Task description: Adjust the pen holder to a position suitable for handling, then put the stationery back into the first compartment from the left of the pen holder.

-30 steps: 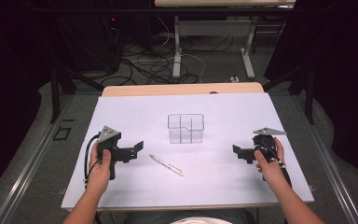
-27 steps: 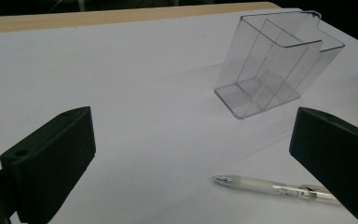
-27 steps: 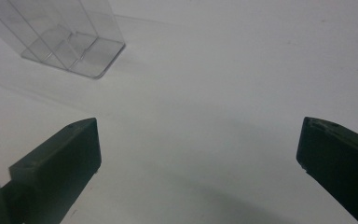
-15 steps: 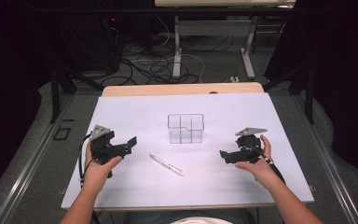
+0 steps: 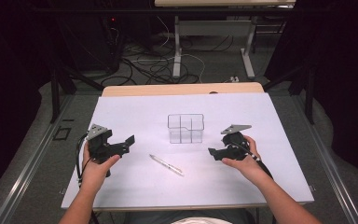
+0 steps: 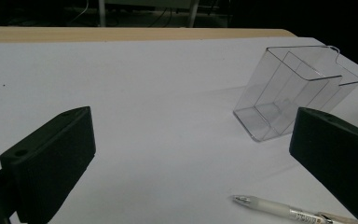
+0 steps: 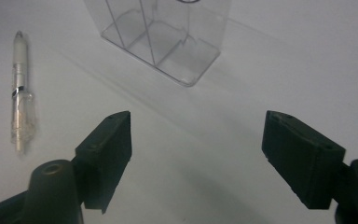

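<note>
A clear plastic organizer [image 5: 185,128] with dividers stands at the middle of the white table sheet; it also appears ahead of each gripper [image 6: 293,93] [image 7: 163,32]. A translucent pen [image 5: 166,164] lies in front of it, on the person's side [image 6: 289,212] [image 7: 19,88]. My left gripper [image 5: 127,143] is held at the left, pointing right, jaws wide open and empty [image 6: 191,126]. My right gripper [image 5: 213,154] is held at the right, pointing left toward the pen. Its jaws [image 7: 196,123] have just been closing and stand open with only bare sheet between them.
The white sheet [image 5: 135,112] covers the table, with a wooden strip [image 5: 182,88] at the far edge. Beyond lie floor cables [image 5: 154,65] and another table's legs [image 5: 177,46]. Both forearms come in from the bottom.
The right hand has carried its gripper leftward, closer to the organizer and the pen. The left gripper has barely shifted.
</note>
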`<state>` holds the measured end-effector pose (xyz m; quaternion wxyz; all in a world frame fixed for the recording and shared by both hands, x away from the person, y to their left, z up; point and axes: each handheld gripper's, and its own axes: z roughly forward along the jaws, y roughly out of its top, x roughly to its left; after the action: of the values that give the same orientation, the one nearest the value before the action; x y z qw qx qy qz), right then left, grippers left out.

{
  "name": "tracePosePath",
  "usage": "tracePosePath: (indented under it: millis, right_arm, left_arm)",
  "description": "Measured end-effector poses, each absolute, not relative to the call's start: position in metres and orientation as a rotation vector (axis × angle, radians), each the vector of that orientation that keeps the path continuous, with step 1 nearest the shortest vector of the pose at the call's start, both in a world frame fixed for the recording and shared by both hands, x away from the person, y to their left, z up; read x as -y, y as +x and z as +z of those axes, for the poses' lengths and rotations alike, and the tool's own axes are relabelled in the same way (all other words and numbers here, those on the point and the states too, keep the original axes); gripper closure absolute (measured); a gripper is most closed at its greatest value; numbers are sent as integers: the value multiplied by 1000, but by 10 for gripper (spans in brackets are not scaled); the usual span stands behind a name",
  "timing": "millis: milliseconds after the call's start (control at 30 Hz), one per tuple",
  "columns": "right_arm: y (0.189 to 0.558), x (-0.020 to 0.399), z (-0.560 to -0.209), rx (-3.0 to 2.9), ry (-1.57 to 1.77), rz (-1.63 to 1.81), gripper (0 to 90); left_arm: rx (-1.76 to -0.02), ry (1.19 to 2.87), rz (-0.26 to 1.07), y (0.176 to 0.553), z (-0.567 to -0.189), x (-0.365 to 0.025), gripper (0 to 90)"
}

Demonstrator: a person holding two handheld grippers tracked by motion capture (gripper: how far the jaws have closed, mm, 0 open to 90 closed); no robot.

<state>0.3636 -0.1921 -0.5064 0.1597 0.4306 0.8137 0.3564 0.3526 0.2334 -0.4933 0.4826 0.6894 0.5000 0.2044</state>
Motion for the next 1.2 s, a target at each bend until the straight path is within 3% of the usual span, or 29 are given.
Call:
tracePosePath:
  millis: [133,1067,1200]
  right_arm:
    - [365,180,-503,-2360,1175,1016,325]
    - [366,94,-511,-2656,1016,907,410]
    - [366,82,-509,-2708,1011,873,506]
  left_arm:
    - [-1225,1680,494,352,-494,-233,2]
    - [-1230,1741,494,351,-502,-228,26]
    - [-1229,1750,495,351,-502,-228,27]
